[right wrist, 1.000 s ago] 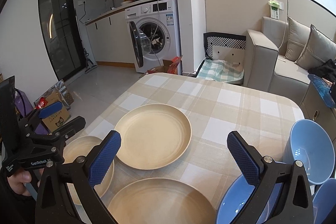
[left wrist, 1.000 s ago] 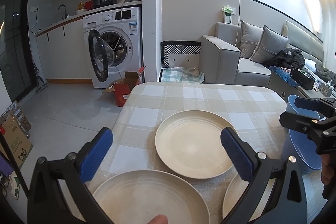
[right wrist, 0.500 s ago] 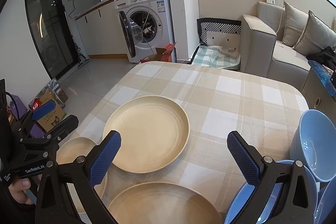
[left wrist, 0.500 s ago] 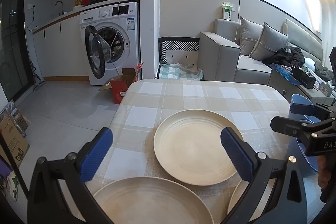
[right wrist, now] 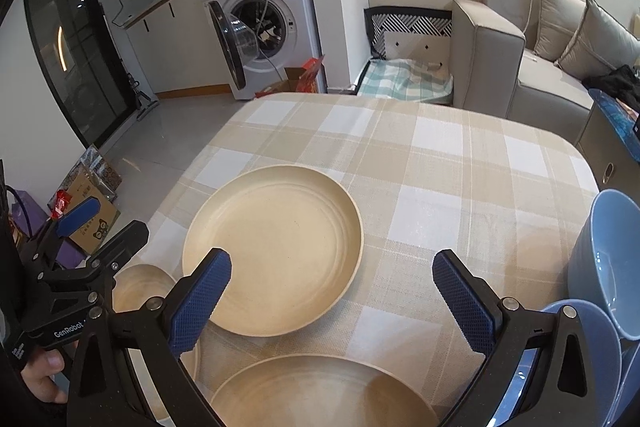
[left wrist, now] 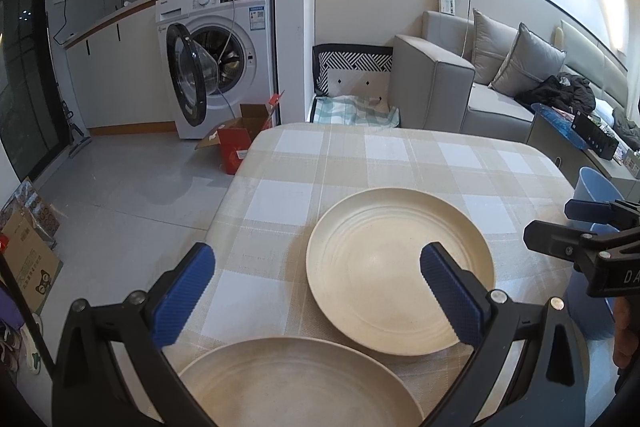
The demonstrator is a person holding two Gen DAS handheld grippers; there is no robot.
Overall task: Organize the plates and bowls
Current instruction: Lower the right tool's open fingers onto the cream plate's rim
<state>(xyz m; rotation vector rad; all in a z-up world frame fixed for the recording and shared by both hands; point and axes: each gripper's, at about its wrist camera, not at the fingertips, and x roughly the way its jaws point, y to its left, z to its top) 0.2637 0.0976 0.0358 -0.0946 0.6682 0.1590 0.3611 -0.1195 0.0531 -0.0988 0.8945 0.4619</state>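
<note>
A cream plate (left wrist: 400, 267) lies in the middle of the checked table (left wrist: 360, 155); it also shows in the right wrist view (right wrist: 276, 247). A second cream plate (left wrist: 296, 383) lies under my open, empty left gripper (left wrist: 316, 291). A third cream plate (right wrist: 320, 391) lies below my open, empty right gripper (right wrist: 332, 299). The plate on the left (right wrist: 140, 287) shows beneath the left gripper (right wrist: 100, 227). Blue bowls (right wrist: 608, 259) stand at the right; one is tilted, another (right wrist: 580, 347) sits nearer. The right gripper (left wrist: 560, 223) shows in the left view before a blue bowl (left wrist: 596, 187).
The table's left edge drops to a grey floor with a red box (left wrist: 236, 143) and cardboard boxes (left wrist: 28, 255). A washing machine (left wrist: 220, 55) with its door open stands behind. A grey sofa (left wrist: 480, 83) stands at the back right.
Both grippers have risen and drawn back a little, so the plates sit lower in view. Both stay open and empty. No plate or bowl has moved.
</note>
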